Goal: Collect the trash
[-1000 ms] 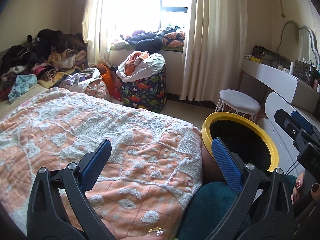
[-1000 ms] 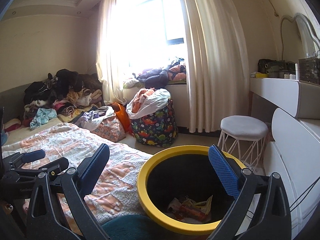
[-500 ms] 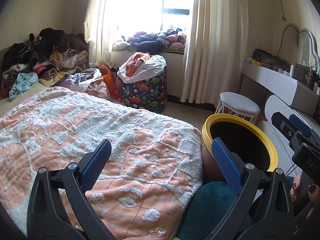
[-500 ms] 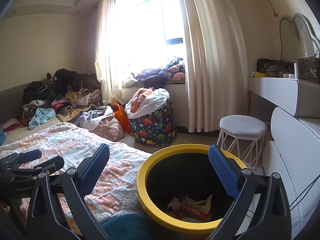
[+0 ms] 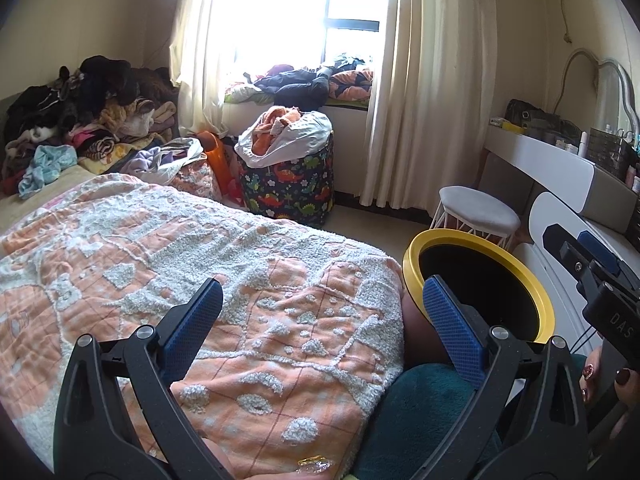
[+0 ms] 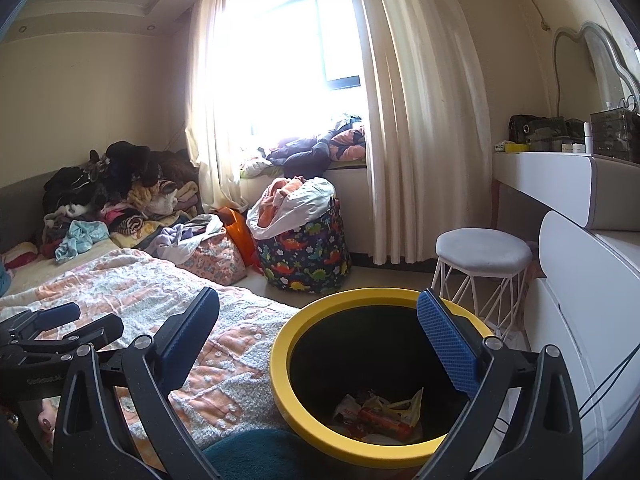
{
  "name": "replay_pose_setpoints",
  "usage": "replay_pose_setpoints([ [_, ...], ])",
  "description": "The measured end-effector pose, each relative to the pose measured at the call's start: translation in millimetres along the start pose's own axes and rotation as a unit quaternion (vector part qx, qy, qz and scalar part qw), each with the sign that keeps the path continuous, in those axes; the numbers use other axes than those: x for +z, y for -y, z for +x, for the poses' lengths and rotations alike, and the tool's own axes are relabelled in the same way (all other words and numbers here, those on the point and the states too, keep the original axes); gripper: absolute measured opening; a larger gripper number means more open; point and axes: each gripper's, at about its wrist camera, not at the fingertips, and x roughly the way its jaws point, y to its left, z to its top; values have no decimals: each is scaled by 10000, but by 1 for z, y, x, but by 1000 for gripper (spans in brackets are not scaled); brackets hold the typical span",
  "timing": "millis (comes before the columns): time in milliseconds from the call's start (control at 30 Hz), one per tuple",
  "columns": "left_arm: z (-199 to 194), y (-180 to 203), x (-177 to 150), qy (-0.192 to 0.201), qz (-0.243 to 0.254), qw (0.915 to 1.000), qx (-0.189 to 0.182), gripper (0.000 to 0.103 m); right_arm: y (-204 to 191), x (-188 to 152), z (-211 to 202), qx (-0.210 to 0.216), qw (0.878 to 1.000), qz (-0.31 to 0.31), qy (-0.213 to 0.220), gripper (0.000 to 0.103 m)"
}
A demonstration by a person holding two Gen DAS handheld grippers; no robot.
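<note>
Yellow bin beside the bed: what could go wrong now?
1. The yellow bin stands close against the blanket; a bump could tip it.
2. A clear wrapper lies at the blanket's near edge, easy to miss.
3. Both tongs, left and right, are open and empty.

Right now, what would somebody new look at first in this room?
Probably the trash bin with its bright yellow rim, down in front beside the bed, with wrappers at its bottom. Next the dinosaur-print bag stuffed with laundry below the sunny window, then the clothes pile heaped at the bed's far end.
</note>
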Motion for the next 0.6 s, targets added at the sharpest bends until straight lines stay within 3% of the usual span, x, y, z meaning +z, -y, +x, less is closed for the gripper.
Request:
replay_pose_setpoints([
  [600,0,-1,0,11,-12,10000,1,92,3,1,1,-12,10000,31,6,96],
])
